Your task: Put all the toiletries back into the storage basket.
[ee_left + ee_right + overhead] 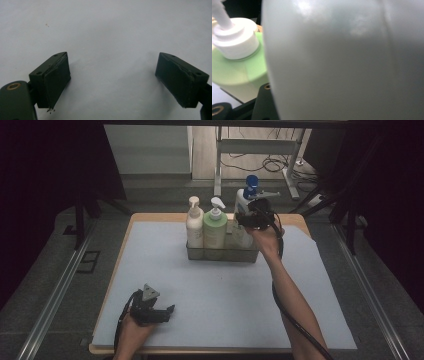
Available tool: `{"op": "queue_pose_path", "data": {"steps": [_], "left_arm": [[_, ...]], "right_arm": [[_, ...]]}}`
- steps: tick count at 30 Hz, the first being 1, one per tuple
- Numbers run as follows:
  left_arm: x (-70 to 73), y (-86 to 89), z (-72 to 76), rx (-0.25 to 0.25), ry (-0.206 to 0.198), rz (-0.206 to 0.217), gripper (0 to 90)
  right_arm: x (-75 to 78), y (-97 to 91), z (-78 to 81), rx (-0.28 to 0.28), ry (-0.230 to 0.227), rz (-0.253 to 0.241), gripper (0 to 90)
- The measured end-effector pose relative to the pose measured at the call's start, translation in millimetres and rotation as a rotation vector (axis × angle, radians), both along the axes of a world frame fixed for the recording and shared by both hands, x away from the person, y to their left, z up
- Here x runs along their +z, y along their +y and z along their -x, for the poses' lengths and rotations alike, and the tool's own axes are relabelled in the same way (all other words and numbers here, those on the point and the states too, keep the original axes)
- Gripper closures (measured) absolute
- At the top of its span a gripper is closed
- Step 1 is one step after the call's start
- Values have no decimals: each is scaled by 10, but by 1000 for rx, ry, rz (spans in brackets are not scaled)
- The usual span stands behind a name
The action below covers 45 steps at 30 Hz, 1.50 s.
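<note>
A wire basket (222, 254) at the back of the table holds a cream pump bottle (194, 227), a green pump bottle (215, 232) and a white bottle (242, 200) with a blue pump head (251, 182). My right gripper (248, 217) is shut on the white bottle's upper body. In the right gripper view the white bottle (342, 60) sits pressed against one black finger (264, 105), with the green bottle (237, 72) beside it. My left gripper (167, 312) rests low over the mat near the front left, open (112, 77) with nothing between its fingers.
A pale blue mat (225, 295) covers the wooden table top. The right arm's cable (295, 320) trails over the mat's right half. Dark curtains flank the table, and a desk frame (260, 150) with floor cables stands beyond it.
</note>
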<state>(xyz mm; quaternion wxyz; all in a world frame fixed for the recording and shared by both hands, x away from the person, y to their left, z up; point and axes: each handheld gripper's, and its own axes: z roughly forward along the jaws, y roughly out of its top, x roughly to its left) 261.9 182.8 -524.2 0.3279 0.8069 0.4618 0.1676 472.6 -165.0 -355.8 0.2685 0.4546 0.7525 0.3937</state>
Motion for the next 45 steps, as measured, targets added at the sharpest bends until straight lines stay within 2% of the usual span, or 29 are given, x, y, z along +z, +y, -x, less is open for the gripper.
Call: {"op": "queue_pose_path", "data": {"steps": [9, 21, 31, 34, 45], "left_arm": [[0, -1, 0, 0, 0, 0, 121], [-1, -1, 0, 1, 0, 2, 121], [-1, -2, 0, 1, -1, 2, 121], [-1, -2, 1, 1, 0, 1, 121], [-1, -1, 1, 1, 0, 1, 121]], "right_arm": [[-145, 44, -18, -2, 19, 2, 406], [-250, 87, 16, 16, 41, 6, 406], [-350, 89, 52, 25, 54, 12, 407], [-377, 93, 61, 26, 58, 29, 407], [-522, 70, 64, 16, 82, 28, 407]]}}
